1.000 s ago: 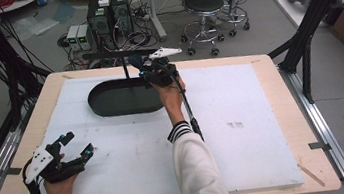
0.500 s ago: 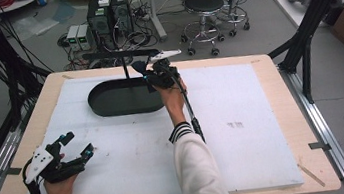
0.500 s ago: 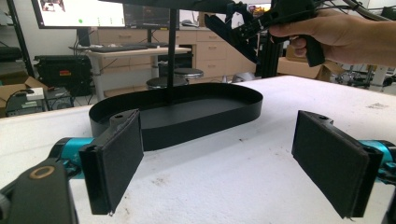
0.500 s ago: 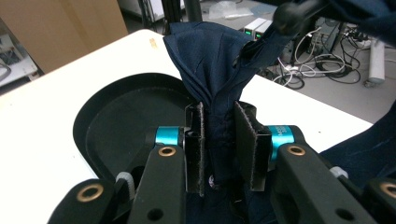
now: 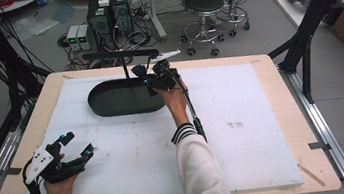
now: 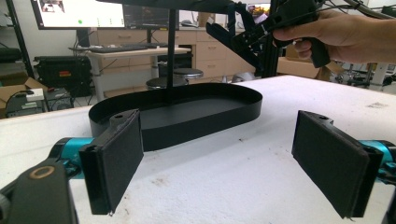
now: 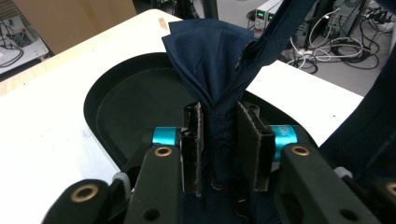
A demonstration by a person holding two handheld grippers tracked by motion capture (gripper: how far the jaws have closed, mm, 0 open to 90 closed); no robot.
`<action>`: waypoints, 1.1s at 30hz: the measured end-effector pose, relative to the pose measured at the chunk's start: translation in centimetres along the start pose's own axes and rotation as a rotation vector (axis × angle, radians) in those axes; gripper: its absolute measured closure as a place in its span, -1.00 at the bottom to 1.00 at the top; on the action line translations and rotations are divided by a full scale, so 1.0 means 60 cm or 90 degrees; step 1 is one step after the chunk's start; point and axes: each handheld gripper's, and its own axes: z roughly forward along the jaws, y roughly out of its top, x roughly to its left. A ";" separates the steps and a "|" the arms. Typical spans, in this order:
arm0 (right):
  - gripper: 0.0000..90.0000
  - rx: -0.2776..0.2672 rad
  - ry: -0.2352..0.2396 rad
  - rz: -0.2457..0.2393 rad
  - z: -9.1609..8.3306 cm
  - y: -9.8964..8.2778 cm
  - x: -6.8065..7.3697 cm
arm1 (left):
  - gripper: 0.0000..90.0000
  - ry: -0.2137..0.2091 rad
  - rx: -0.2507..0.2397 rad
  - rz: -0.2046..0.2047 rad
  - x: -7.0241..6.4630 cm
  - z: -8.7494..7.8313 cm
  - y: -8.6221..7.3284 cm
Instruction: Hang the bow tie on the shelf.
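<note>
- Little has changed over the last second: the right gripper [image 5: 150,77] stays over the tray's [image 5: 111,107] far right end, so I judge the cloth is not yet let go.
- Its fingers are clamped on a bunched navy cloth [image 7: 212,60], held above the tray.
- The left gripper [image 5: 69,153] rests on the desk [image 5: 263,115], fingers wide apart, empty.
- Count: one tray, one cloth, two grippers.

Dark navy cloth [image 7: 212,60], bunched and creased, is pinched between the right gripper [image 7: 218,142] jaws and fans out past the tips. Just beyond and below sits a shallow black oval tray [image 7: 121,88], flat on the white tabletop.
</note>
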 end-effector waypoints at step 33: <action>-0.38 -0.105 0.029 -0.036 -0.151 0.025 0.028 | -0.63 0.001 0.002 0.004 0.000 0.001 0.000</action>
